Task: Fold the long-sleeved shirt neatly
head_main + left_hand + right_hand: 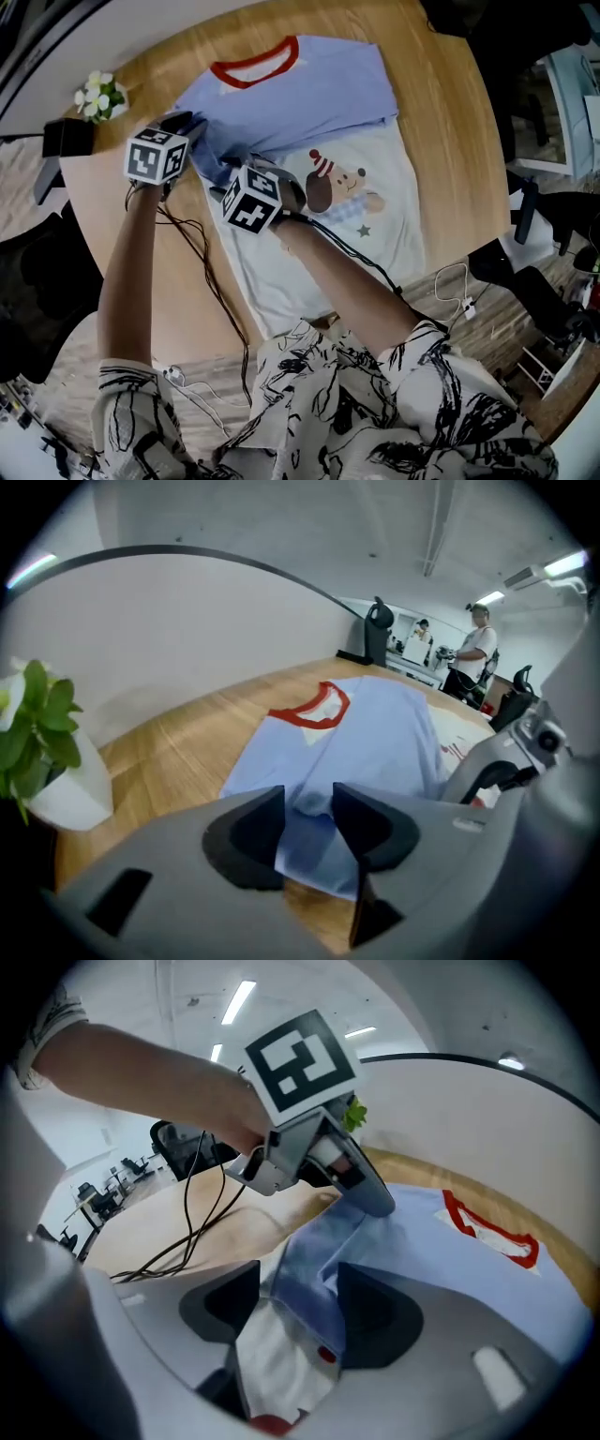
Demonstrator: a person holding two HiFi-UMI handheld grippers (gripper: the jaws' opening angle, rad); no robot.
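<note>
Two hand-held grippers are over the near-left part of the long-sleeved shirt (319,253). The shirt lies spread on the round wooden surface (450,122), collar away from the person.

Nearest, black cables (208,272) trail from the grippers across the wood along the shirt's left edge.

Right gripper (291,192): fingers (370,1312) apart. A loose ridge of blue and white fabric stands between them and is not pinched. This gripper sits just beside the bear print (336,184) on the white body.

Left gripper (183,124): fingers (248,832) apart. A bunched blue fold shows in the gap, and the pads do not press on it. In the right gripper view its tip meets the blue cloth.

Beyond both grippers, the blue sleeve section (309,94) is laid across the upper chest, its lower edge rumpled near the grippers. The red collar (255,66) lies at the far end.

At the surface's far-left edge stand a white pot of flowers (98,96) and a black box (66,137), both apart from the shirt.

The left gripper view shows people standing far back in the room.
</note>
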